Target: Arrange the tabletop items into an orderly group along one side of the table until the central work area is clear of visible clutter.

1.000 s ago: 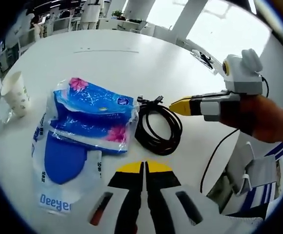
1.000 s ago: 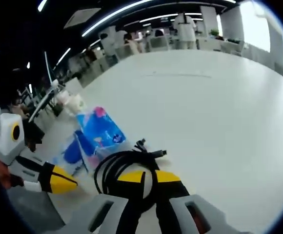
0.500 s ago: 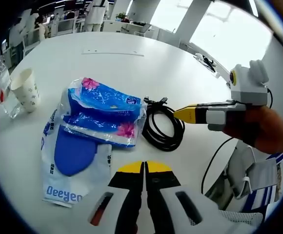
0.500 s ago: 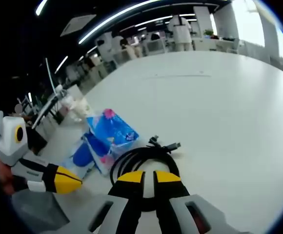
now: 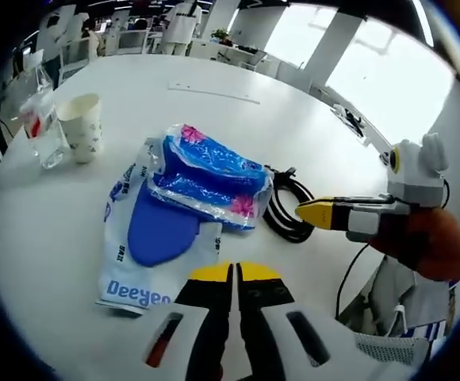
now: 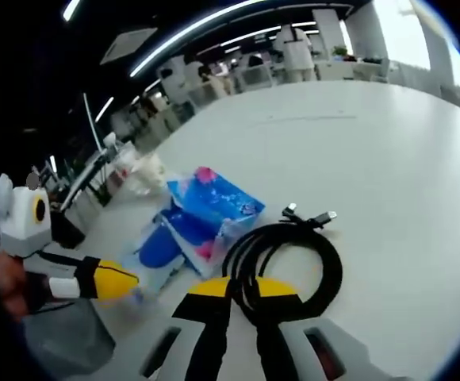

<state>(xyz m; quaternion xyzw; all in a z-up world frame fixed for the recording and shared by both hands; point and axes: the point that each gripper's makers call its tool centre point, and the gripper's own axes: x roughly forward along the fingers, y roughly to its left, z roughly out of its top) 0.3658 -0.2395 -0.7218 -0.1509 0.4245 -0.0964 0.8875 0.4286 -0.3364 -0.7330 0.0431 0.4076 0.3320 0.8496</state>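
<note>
Cable, a limp black coil, lies at 12 o'clock of the right gripper, jaws slightly parted; pinch several loops together. Left gripper, jaws closed, empty, faces soft tissue pack.

Open office with bright windows, white pillars, ceiling strip lights, distant desks and chairs.

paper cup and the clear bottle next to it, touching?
Cannot tell. In the left gripper view the paper cup and clear bottle overlap at the edges, with no gap or contact plainly visible.
</note>
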